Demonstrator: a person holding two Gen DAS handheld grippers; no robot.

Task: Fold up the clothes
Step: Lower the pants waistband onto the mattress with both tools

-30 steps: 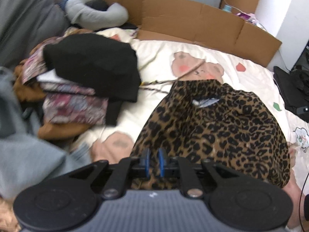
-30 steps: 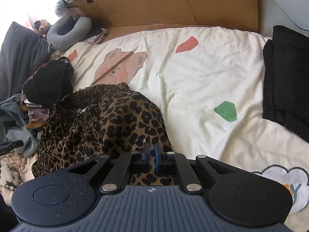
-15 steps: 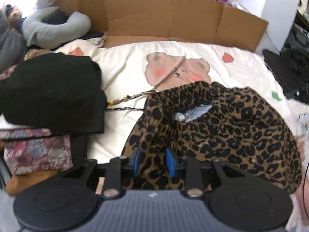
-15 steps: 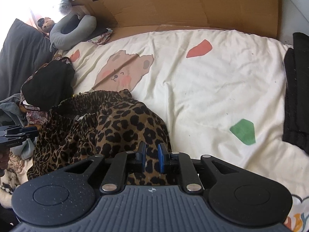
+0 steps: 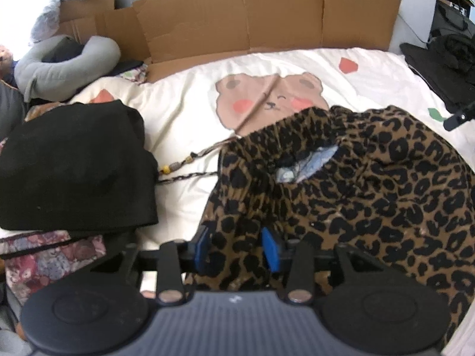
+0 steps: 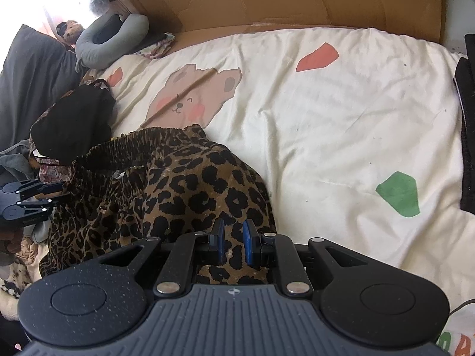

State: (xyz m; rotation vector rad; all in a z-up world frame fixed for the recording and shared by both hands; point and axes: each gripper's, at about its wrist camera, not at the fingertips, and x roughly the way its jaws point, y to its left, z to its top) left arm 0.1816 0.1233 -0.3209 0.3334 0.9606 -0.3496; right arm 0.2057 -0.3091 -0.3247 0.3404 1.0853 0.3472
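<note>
While left gripper [image 5: 236, 250] opens, leopard-print garment [image 5: 371, 195] lies between.

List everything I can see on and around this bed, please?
Leopard-print garment: one, brown and black, crumpled at the near side of the bed.
Bedspread: one, cream with bear and colour patches, under everything.
Black garment: one, folded on the pile at left.
Floral fabric: one, maroon, under the black garment.
Neck pillow: one, grey, far left.
Cardboard: brown, standing along the far edge.
Dark clothing: black, right edge.
Left gripper: black with blue pads, jaws opening, leopard cloth between them.
Right gripper: same make, shut on leopard cloth.
</note>
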